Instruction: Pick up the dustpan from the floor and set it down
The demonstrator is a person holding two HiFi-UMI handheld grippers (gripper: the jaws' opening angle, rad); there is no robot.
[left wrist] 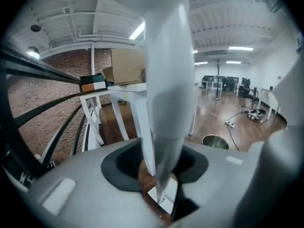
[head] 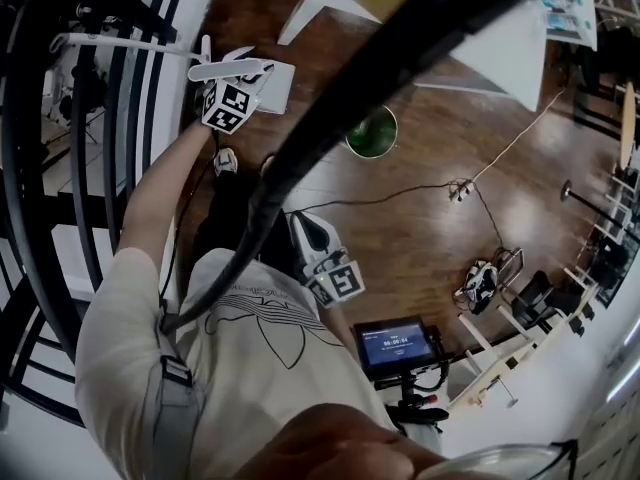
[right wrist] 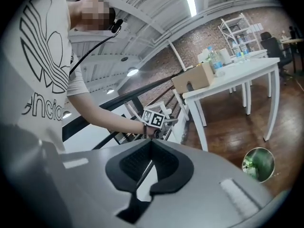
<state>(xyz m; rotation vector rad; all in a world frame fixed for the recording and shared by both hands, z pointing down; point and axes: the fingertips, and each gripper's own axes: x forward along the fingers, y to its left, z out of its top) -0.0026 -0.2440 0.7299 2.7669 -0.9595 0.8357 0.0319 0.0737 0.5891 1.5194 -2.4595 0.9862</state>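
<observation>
The white dustpan (head: 276, 86) lies near the black railing, and its long pale handle (left wrist: 166, 103) rises straight up through the left gripper view. My left gripper (head: 232, 66), with its marker cube, is at the handle. Its dark pads stand apart on either side of the handle with a gap showing, so it is open. From the right gripper view the left gripper (right wrist: 159, 109) shows on an outstretched arm. My right gripper (head: 305, 230) hangs lower, by the person's body, with its tips together and nothing held.
A black railing (head: 40, 168) runs along the left. White tables (head: 520, 53) stand on the wooden floor, one bearing a cardboard box (left wrist: 126, 68). A green-lined bin (head: 372, 133), a cable with a power strip (head: 460, 190) and a small screen (head: 398, 346) are nearby.
</observation>
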